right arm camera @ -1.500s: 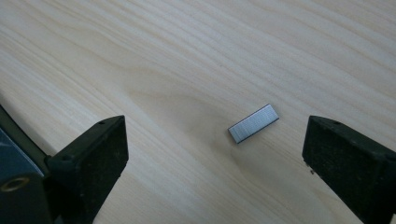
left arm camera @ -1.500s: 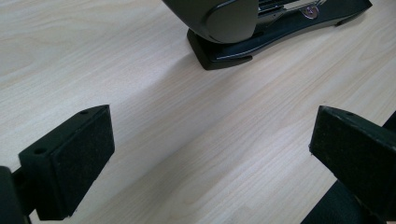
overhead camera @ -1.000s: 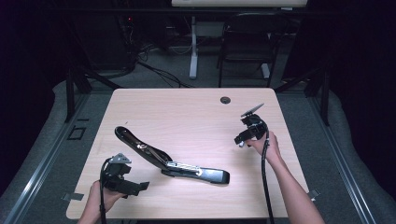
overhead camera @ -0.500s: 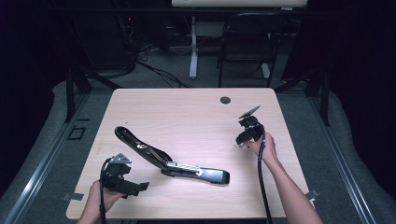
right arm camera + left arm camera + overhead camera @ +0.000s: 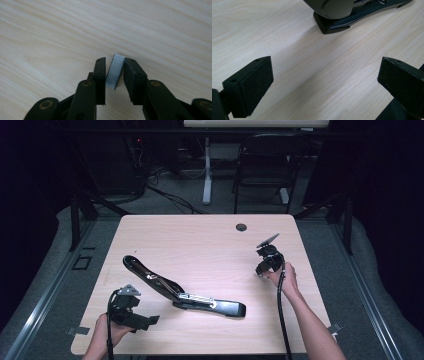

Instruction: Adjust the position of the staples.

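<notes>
A black stapler (image 5: pixel 215 306) lies swung open on the wooden table (image 5: pixel 200 240), its top arm (image 5: pixel 147 274) raised toward the left. Its rounded end (image 5: pixel 337 10) shows at the top of the left gripper view. My left gripper (image 5: pixel 150 320) rests near the front left edge, open and empty (image 5: pixel 324 72), pointing at the stapler. At the right, my right gripper (image 5: pixel 260 270) points down at the table. Its jaws have just been closing around a short silver strip of staples (image 5: pixel 115 71), which lies askew between the pads (image 5: pixel 100 75) and is not clamped.
A round cable hole (image 5: pixel 241 227) sits near the table's far edge. A chair (image 5: pixel 265 165) and a desk leg (image 5: pixel 206 175) stand on the dark floor beyond. Bare wood stretches between the stapler and the right gripper.
</notes>
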